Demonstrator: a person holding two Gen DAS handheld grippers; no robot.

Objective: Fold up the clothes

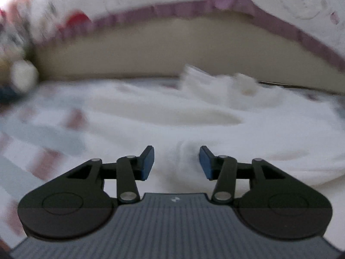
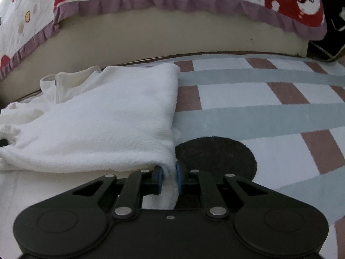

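Pinching the near corner of a white fleece garment, the right gripper has its 2 blue pads nearly together with the fabric pressed between them. The garment lies spread on a checked rug, its far edge close to a bed base hung with a purple-frilled bedspread. The left gripper hovers over the same white cloth, jaws partly apart, gripping nothing; that view is blurred.

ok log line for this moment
right gripper: shut on white fleece garment corner | left gripper: open over garment | surface: checked rug
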